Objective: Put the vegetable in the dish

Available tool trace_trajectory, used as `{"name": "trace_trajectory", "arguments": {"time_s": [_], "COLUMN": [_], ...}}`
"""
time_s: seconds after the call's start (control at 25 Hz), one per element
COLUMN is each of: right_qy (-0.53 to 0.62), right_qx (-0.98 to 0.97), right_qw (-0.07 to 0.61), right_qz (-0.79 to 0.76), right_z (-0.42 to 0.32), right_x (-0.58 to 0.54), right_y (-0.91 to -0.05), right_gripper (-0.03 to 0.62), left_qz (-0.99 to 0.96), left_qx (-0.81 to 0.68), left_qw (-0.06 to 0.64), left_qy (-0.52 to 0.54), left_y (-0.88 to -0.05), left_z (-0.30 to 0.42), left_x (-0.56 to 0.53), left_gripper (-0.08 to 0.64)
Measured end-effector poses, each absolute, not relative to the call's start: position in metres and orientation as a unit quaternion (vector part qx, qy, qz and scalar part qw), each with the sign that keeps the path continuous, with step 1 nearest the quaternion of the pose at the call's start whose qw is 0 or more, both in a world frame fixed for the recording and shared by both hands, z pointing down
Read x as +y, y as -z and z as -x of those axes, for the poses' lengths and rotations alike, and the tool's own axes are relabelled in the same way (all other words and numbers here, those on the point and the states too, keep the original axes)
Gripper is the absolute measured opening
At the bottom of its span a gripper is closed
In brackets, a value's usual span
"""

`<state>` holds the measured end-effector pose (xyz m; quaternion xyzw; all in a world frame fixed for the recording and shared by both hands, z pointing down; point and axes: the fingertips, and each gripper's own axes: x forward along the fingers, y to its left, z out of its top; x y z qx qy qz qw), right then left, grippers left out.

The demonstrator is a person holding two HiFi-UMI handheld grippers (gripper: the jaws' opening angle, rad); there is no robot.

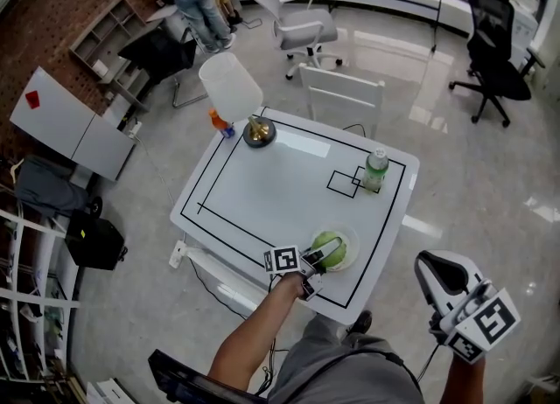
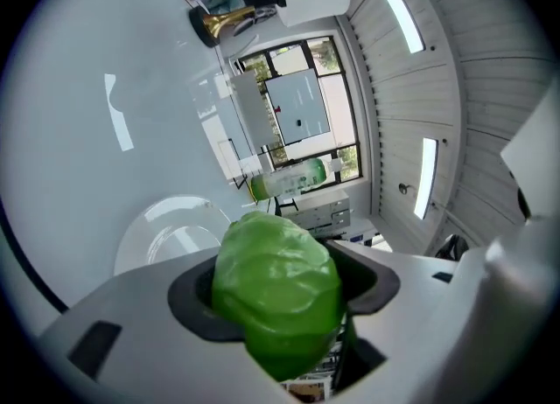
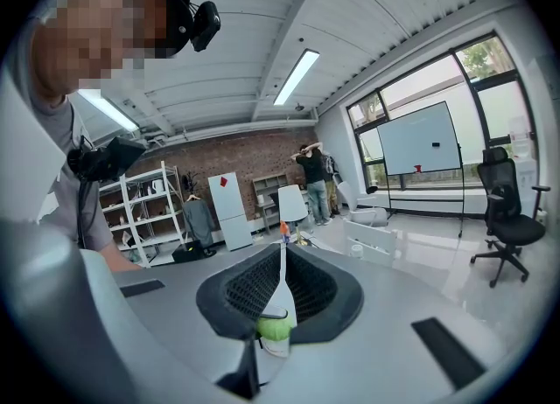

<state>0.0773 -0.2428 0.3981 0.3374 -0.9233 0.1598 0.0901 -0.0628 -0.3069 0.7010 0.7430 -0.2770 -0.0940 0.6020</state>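
Observation:
A green leafy vegetable (image 1: 327, 247) is held between the jaws of my left gripper (image 1: 317, 260), just over the pale round dish (image 1: 350, 238) near the table's front edge. In the left gripper view the vegetable (image 2: 276, 284) fills the gap between the jaws of the left gripper (image 2: 278, 306), and both pads press its sides. The dish (image 2: 162, 229) lies just beyond and left of it, with nothing in it. My right gripper (image 1: 440, 278) hangs off the table at the lower right. In its own view the right gripper (image 3: 280, 306) has its jaws together and holds nothing.
A green-labelled bottle (image 1: 375, 170) stands by a small square mark at the table's right. A white lamp (image 1: 231, 87) on a dark base (image 1: 259, 132) and an orange bottle (image 1: 219, 121) sit at the far corner. A white chair (image 1: 343, 89) stands behind the table.

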Motion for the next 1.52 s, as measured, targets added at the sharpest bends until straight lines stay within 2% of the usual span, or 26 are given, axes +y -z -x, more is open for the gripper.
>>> {"name": "trace_trajectory", "arguments": {"time_s": [0.68, 1.2, 1.52], "right_qy": [-0.179, -0.183, -0.187], "right_qx": [-0.917, -0.916, -0.917], "right_qw": [0.091, 0.092, 0.095], "right_qz": [-0.345, -0.344, -0.34], "right_z": [-0.087, -0.088, -0.085], "right_x": [-0.255, -0.257, -0.258], "right_y": [-0.409, -0.414, -0.418], "right_gripper": [0.009, 0.009, 0.009], "left_qz": [-0.756, -0.804, -0.815], "left_qx": [-0.233, -0.266, -0.281], "left_qw": [0.609, 0.521, 0.494], "left_qy": [-0.051, -0.109, -0.117], "left_y": [-0.735, -0.733, -0.734], "left_z": [0.034, 0.04, 0.045], "left_x": [-0.309, -0.323, -0.326], "left_gripper": [0.288, 0.289, 0.291]}}
